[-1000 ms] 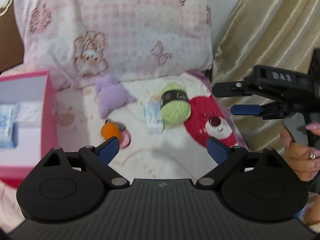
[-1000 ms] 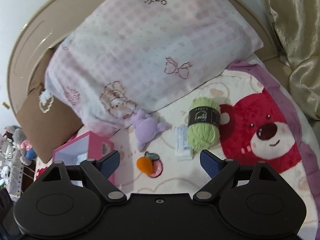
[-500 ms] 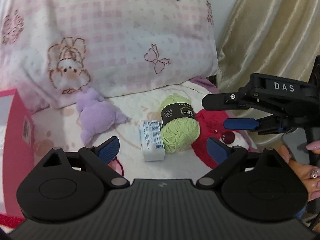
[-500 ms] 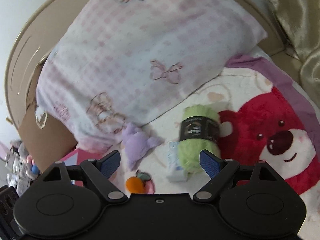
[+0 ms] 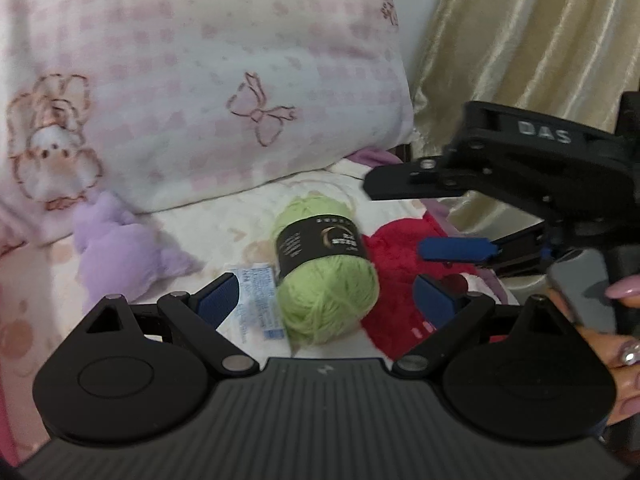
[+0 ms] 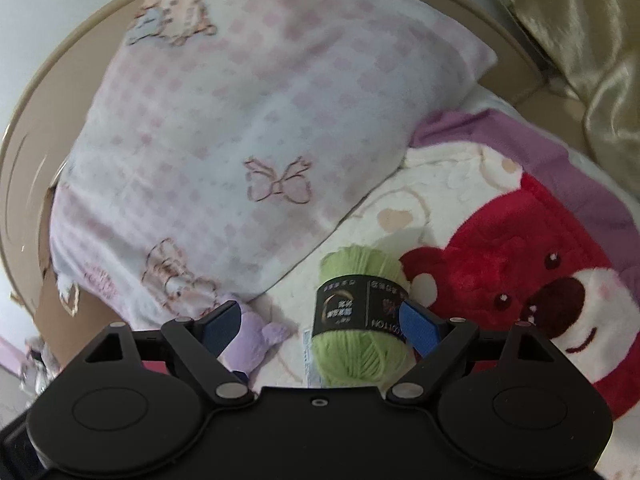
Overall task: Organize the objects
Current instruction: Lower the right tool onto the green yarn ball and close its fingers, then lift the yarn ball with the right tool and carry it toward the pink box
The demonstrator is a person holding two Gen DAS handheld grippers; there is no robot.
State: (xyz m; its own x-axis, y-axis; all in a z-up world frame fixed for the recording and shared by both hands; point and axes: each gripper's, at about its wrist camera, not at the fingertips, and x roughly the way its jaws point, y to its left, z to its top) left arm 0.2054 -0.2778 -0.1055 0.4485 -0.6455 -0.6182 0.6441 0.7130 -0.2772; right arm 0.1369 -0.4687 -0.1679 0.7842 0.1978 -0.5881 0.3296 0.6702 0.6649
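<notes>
A green yarn ball (image 5: 326,268) with a black label lies on the bed blanket, also in the right wrist view (image 6: 360,320). A white and blue packet (image 5: 256,300) lies at its left, and a purple plush toy (image 5: 116,252) further left. My left gripper (image 5: 328,300) is open, its fingers on either side of the yarn and packet, close to them. My right gripper (image 6: 320,324) is open and low over the yarn, with its right finger (image 6: 418,324) by the label. It shows from the side in the left wrist view (image 5: 456,248).
A pink checked pillow (image 5: 200,80) leans behind the objects. The blanket has a red bear print (image 6: 520,292). A gold curtain (image 5: 532,32) hangs at the right. A beige headboard (image 6: 32,128) curves behind the pillow.
Both grippers have moved forward and down towards the green yarn, which now looks larger. The pink box and the orange toy have dropped out of view.
</notes>
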